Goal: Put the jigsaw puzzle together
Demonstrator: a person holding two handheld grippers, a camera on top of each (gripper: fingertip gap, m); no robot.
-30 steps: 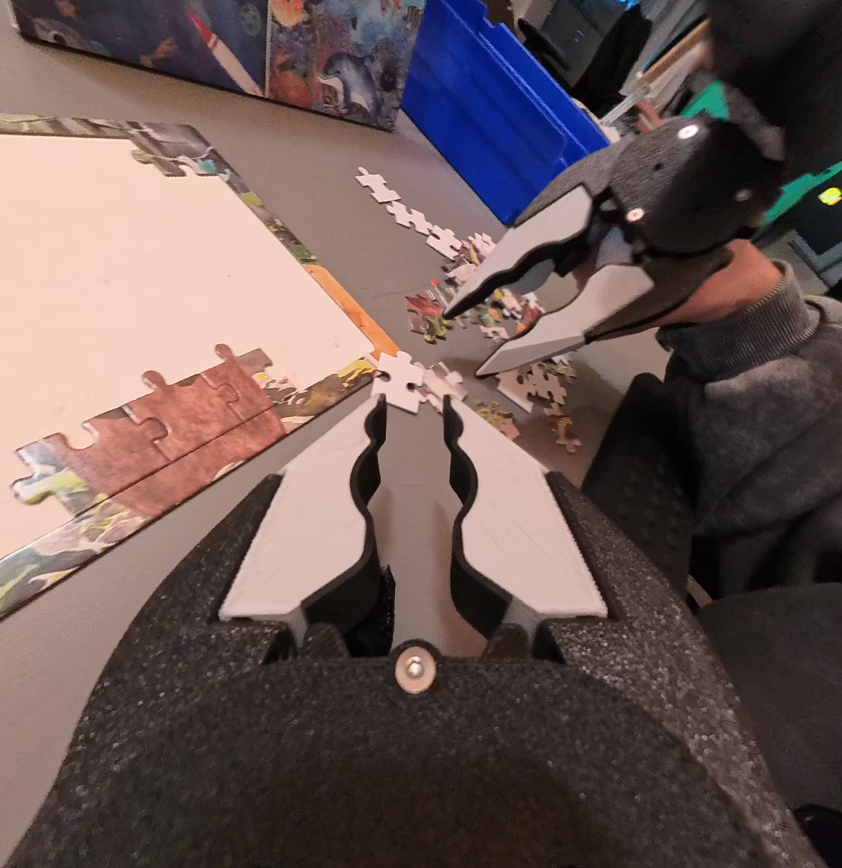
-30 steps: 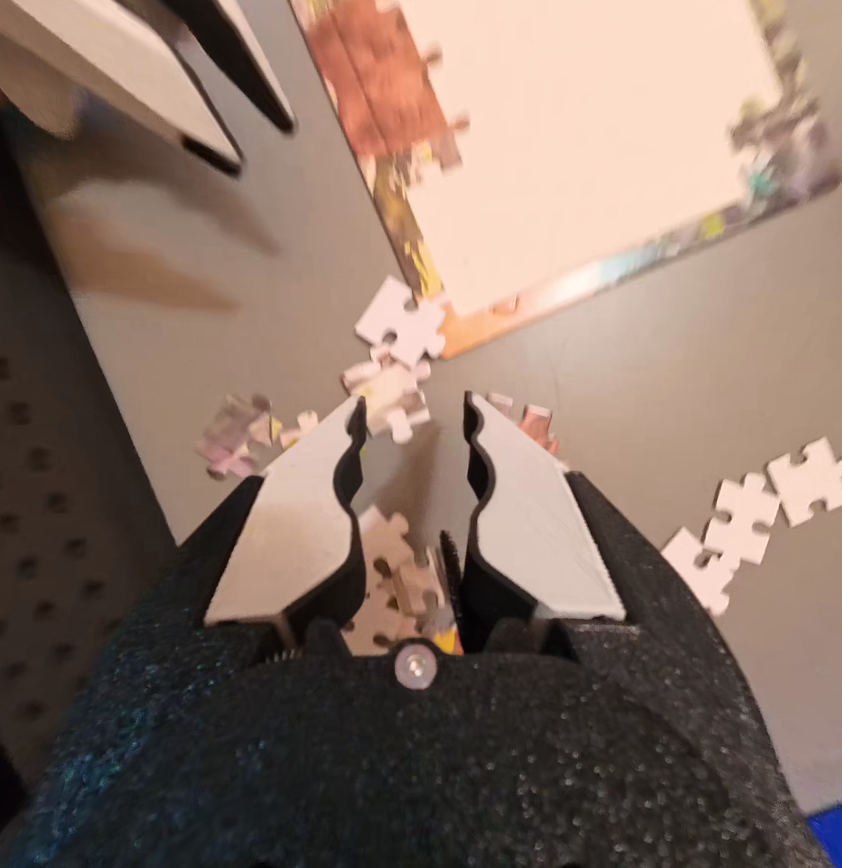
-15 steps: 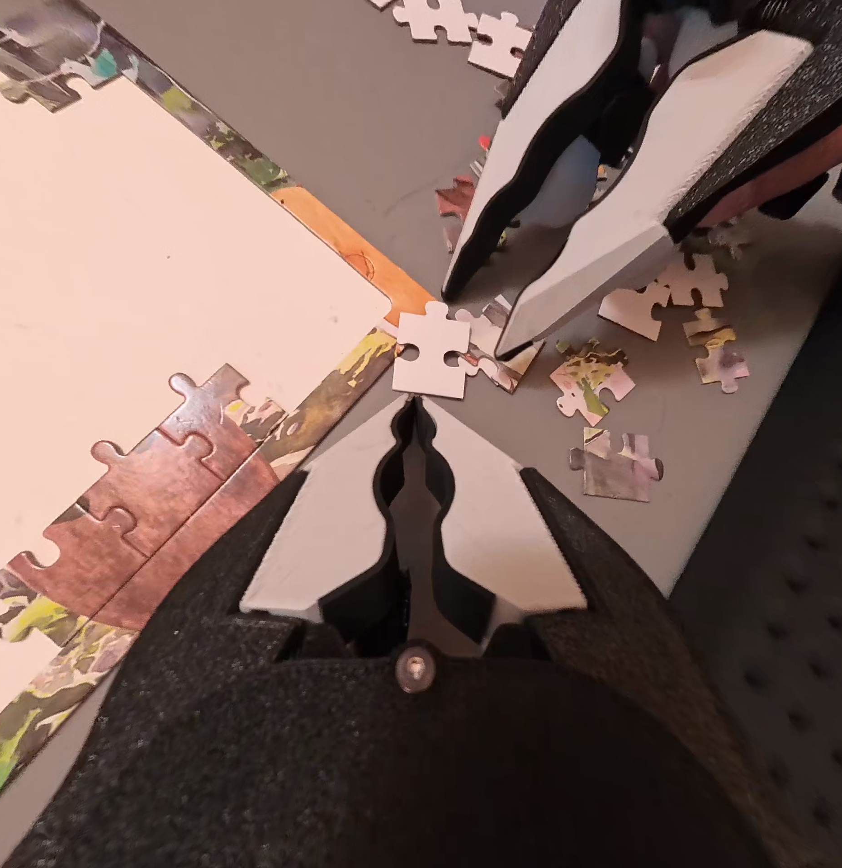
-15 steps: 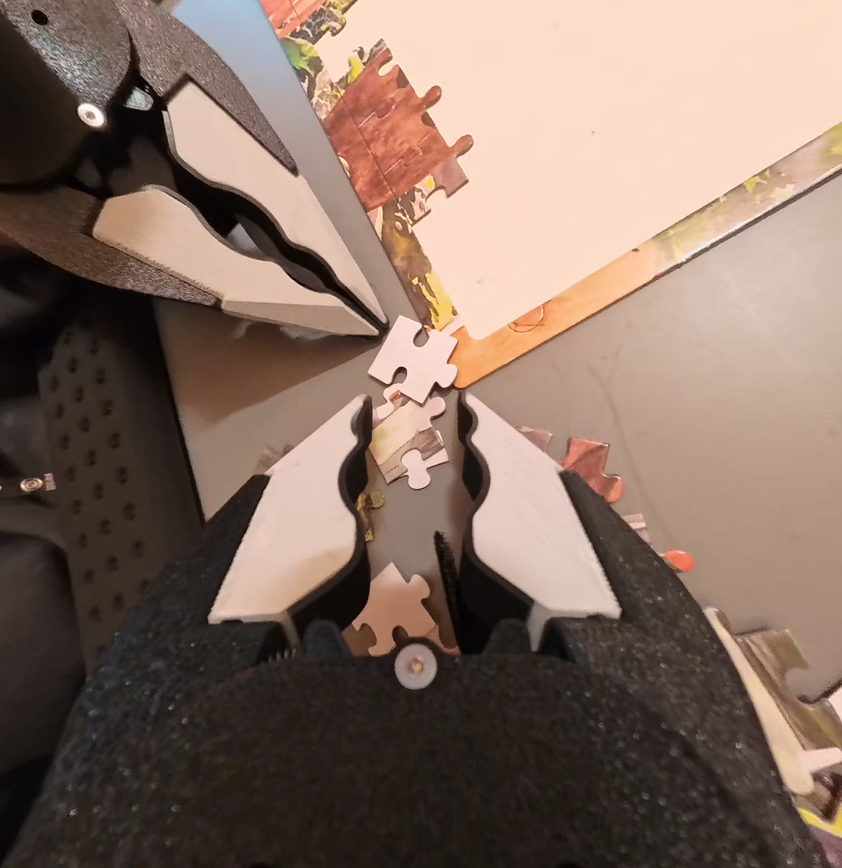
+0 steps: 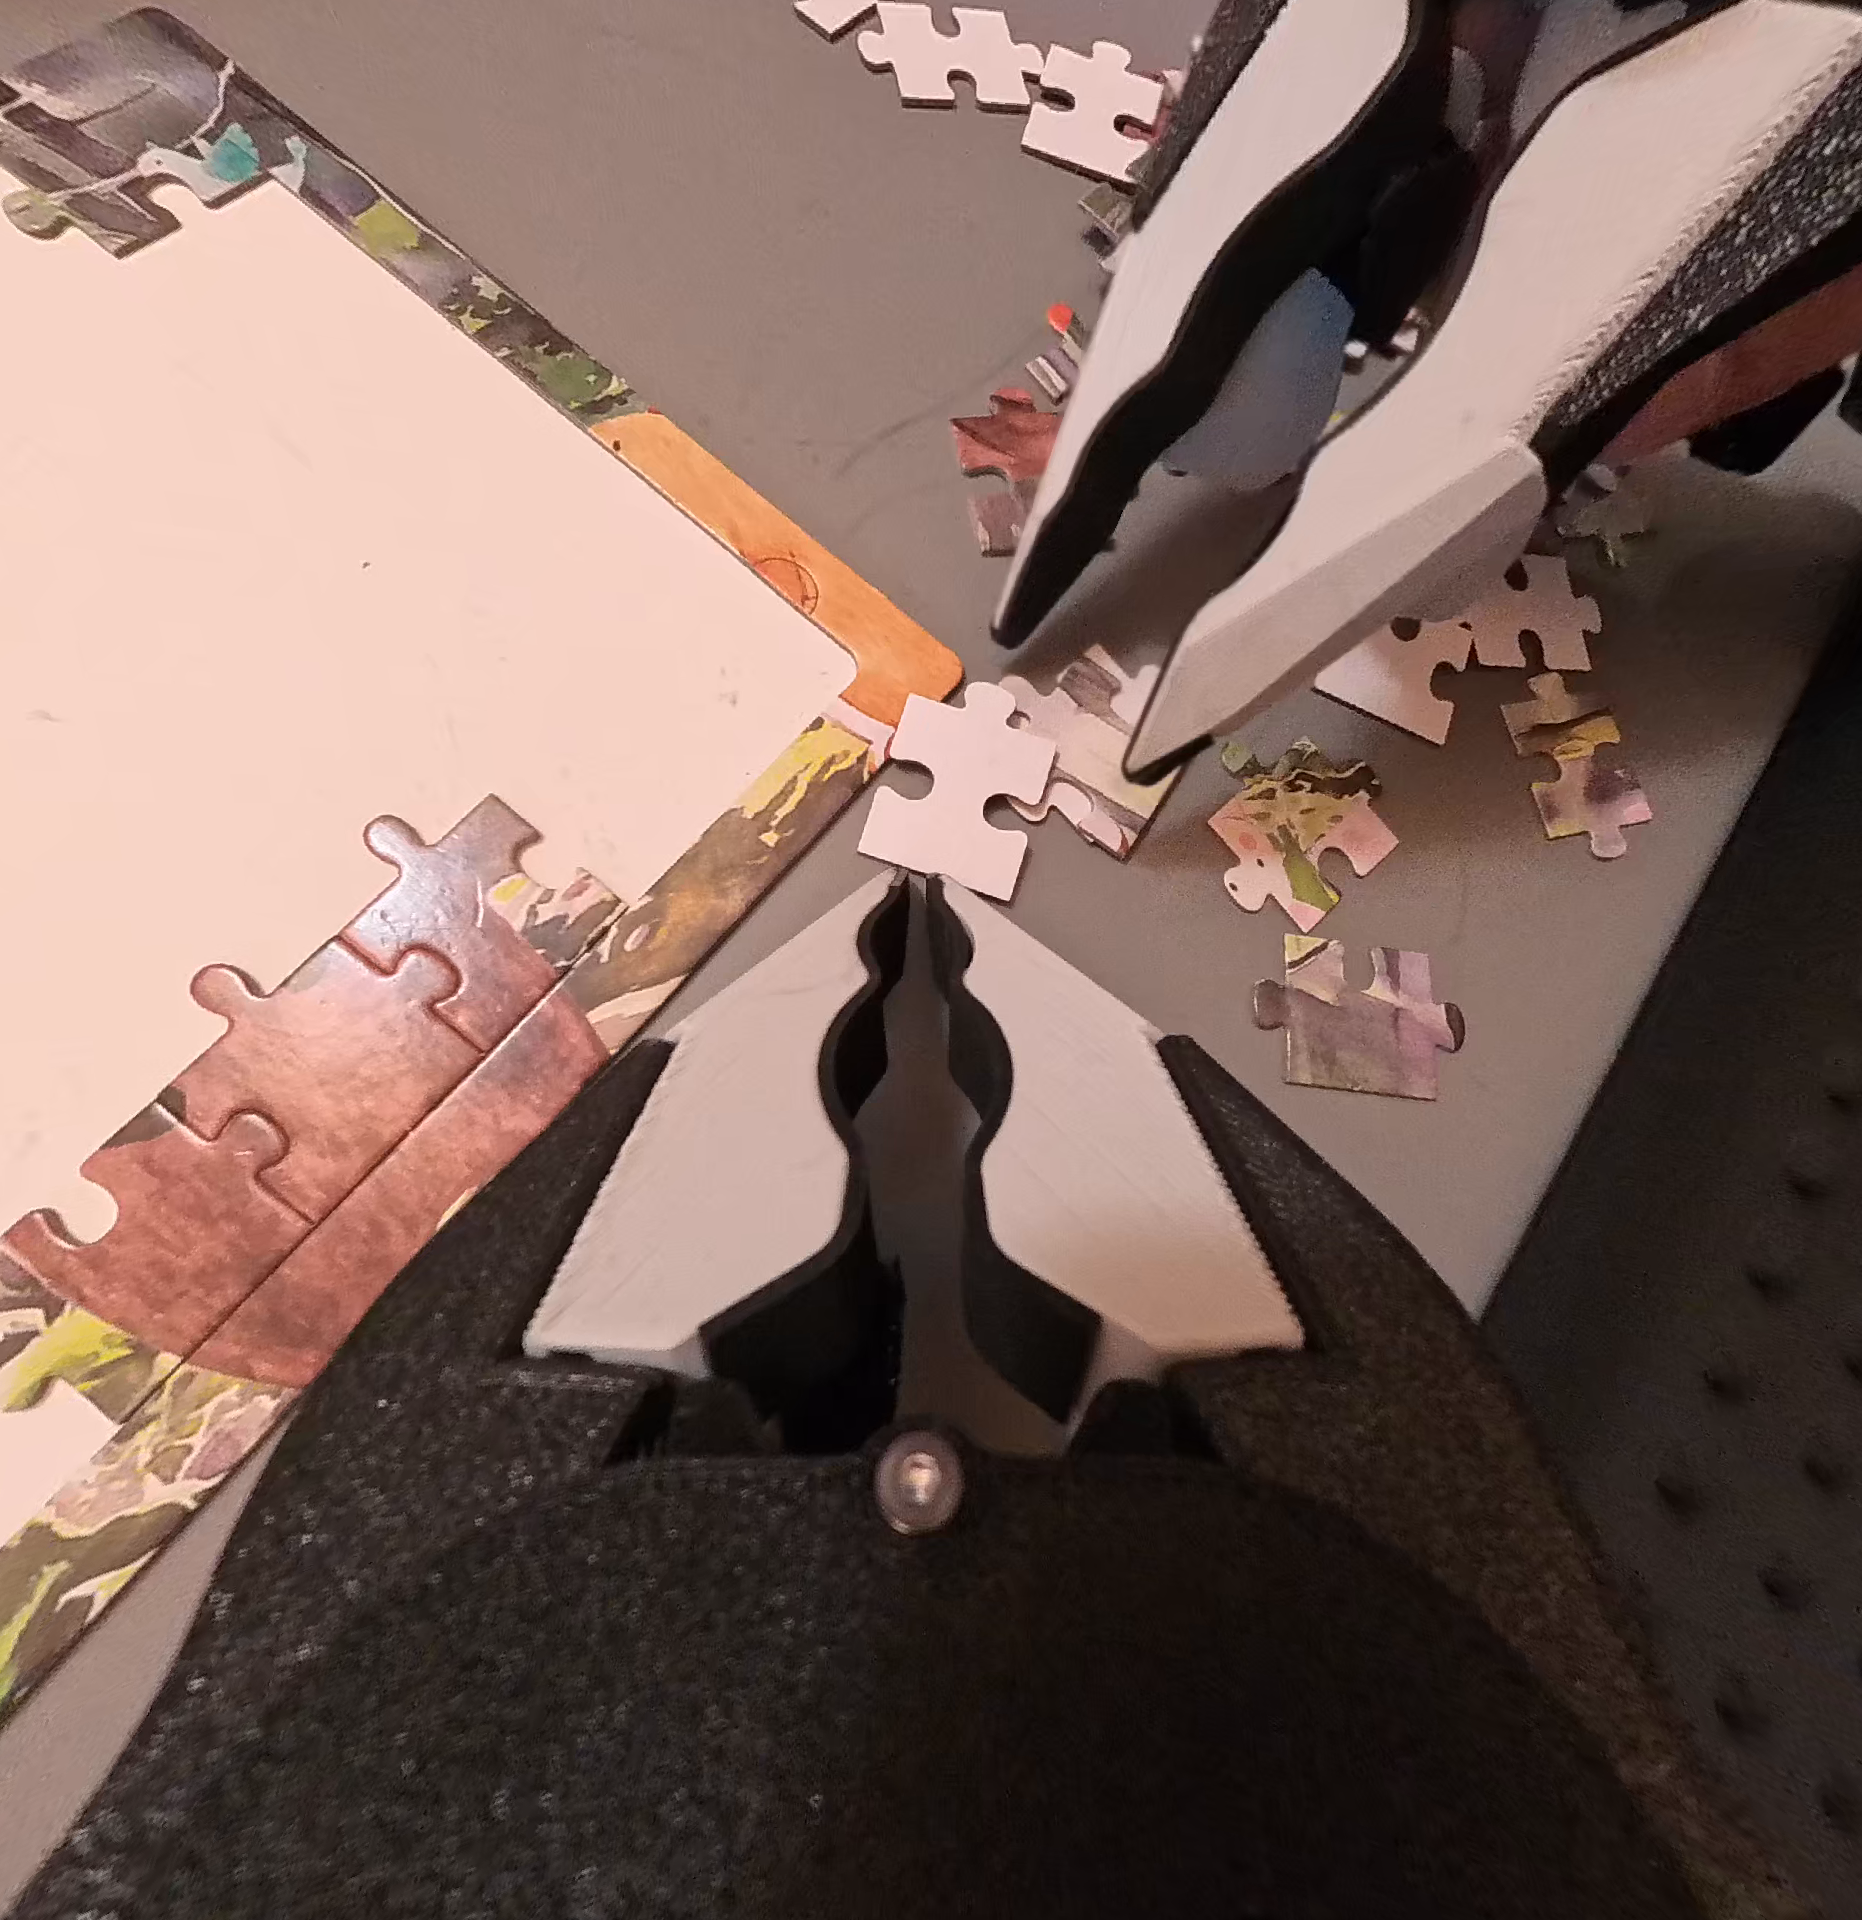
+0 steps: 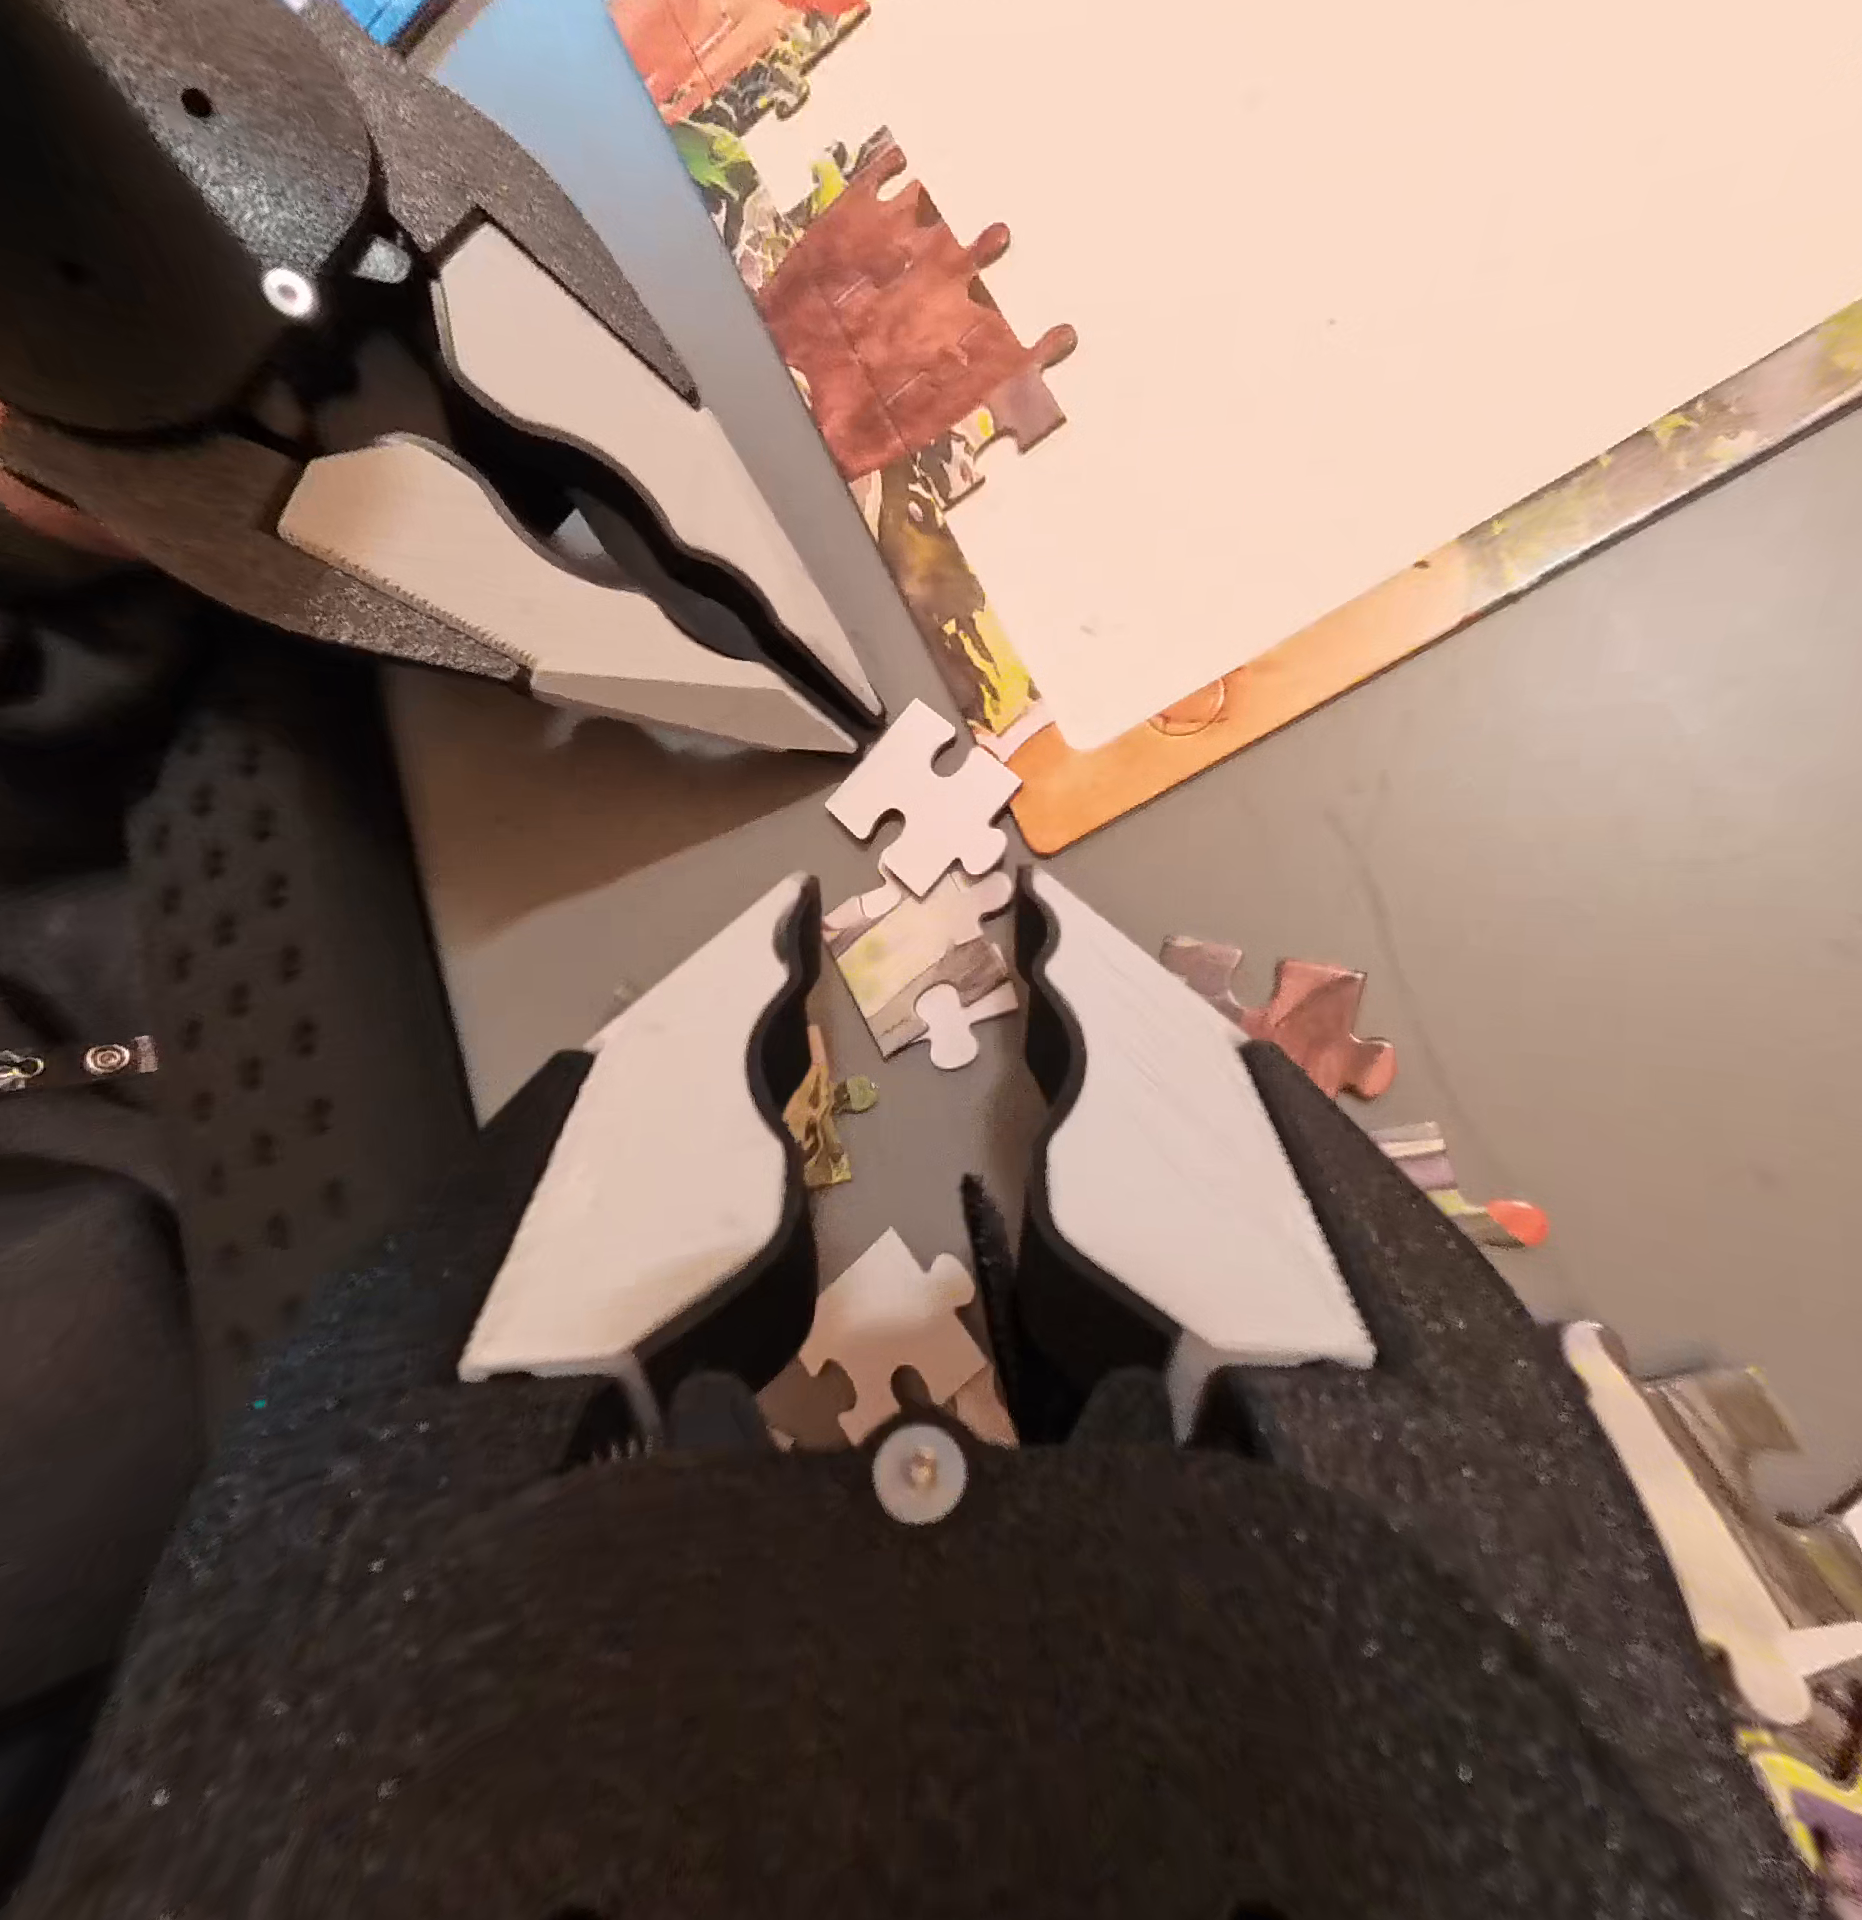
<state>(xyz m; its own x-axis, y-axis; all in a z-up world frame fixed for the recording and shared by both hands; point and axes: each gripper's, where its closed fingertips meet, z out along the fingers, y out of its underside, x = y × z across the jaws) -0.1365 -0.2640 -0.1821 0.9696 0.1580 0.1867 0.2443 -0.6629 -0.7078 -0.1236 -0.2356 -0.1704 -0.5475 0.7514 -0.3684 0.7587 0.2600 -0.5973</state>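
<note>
- Progress: early. The puzzle tray (image 5: 418,540) has a printed border, but its cream floor is almost all bare. Only a short run of brown pieces (image 5: 314,1101) is locked in along the edge nearest the left gripper (image 5: 914,881), plus a few dark ones at the far corner.
- Left to do: nearly everything. Loose pieces (image 5: 1301,831) are scattered on the grey table (image 5: 802,260), right of the left gripper's tips and under and around the right gripper (image 6: 911,894).
- Left gripper: fingers drawn together with only a sliver of gap at the tips, nothing between them. Tips sit right at the near edge of a face-down white piece (image 5: 958,795); I can't tell if they touch it.
- That white piece lies flat just off the tray's orange corner (image 5: 802,582), directly ahead of both grippers, partly overlapping a printed piece (image 6: 922,977).
- Right gripper: fingers spread apart, holding nothing. The printed piece lies on the table between and just ahead of its tips.
- My read: the white piece needs flipping before it can be matched, and the left tips look set to nudge or pry it.
- Materials: pieces are thin flat card with knob-and-socket outlines, glossy print on one face and matte white on the other. Fingers are pale ribbed plastic with wavy black inner pads, on grainy black bodies. The table is smooth and matte, so thin pieces will be hard to get under.
</note>
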